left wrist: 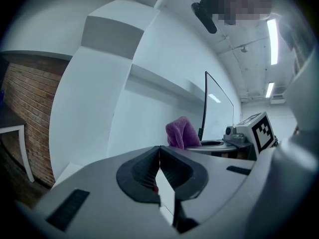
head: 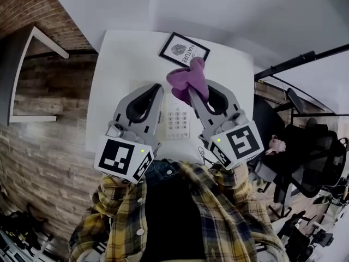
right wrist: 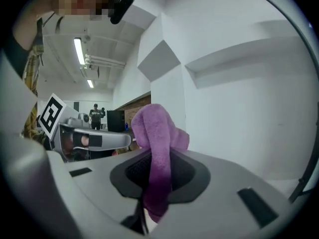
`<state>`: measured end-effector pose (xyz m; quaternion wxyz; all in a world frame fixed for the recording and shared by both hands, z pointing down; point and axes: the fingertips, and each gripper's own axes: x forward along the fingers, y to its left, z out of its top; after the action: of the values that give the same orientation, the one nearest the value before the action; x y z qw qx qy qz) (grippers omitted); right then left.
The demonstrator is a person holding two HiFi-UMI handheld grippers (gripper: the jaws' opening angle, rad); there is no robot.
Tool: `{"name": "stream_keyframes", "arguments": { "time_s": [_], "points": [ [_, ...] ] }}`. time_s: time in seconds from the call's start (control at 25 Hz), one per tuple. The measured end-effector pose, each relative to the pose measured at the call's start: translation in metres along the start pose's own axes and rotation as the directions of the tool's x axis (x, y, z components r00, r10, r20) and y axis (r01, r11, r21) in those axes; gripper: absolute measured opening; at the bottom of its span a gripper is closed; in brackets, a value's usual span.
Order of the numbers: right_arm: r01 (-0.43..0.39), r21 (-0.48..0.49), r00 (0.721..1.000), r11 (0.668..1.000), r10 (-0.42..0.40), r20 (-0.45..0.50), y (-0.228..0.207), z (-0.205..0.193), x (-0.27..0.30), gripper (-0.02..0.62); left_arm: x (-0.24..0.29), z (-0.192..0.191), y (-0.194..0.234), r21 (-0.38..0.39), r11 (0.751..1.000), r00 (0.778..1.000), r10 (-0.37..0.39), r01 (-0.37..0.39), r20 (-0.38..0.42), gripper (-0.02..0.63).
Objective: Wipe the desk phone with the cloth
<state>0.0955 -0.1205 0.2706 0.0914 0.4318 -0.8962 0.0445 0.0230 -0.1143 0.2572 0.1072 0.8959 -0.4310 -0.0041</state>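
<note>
A purple cloth [head: 188,79] sticks up from my right gripper [head: 197,91], which is shut on it; in the right gripper view the cloth [right wrist: 157,143] hangs through the closed jaws. The white desk phone [head: 177,120] lies on the white table [head: 122,70] between and below both grippers, only its keypad showing. My left gripper [head: 156,90] is shut with nothing in it, held above the phone's left side. In the left gripper view the jaws meet edge to edge and the cloth [left wrist: 182,133] shows beyond them.
A black-framed picture [head: 184,50] lies on the table's far side, just beyond the cloth. A brick wall and a shelf [head: 38,42] stand to the left. Office chairs [head: 311,152] crowd the right. A person's plaid shirt [head: 180,217] fills the bottom.
</note>
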Motion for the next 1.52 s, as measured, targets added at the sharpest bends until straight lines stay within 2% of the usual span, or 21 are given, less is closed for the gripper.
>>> {"name": "stream_keyframes", "arguments": {
  "time_s": [0.32, 0.96, 1.52],
  "points": [
    [0.025, 0.083, 0.999, 0.996, -0.028, 0.038, -0.003, -0.004, -0.01, 0.067, 0.005, 0.003, -0.005, -0.002, 1.0, 1.0, -0.017, 0.017, 0.004, 0.015],
    [0.05, 0.029, 0.998, 0.998, -0.051, 0.024, -0.002, -0.003, -0.015, 0.066, 0.01, 0.002, -0.008, -0.003, 0.998, 0.998, -0.056, 0.056, -0.012, 0.015],
    [0.056, 0.028, 0.998, 0.998, -0.057, 0.03, 0.001, -0.001, -0.019, 0.066, 0.007, 0.004, -0.007, 0.001, 0.998, 0.998, -0.055, 0.055, -0.006, 0.015]
  ]
}}
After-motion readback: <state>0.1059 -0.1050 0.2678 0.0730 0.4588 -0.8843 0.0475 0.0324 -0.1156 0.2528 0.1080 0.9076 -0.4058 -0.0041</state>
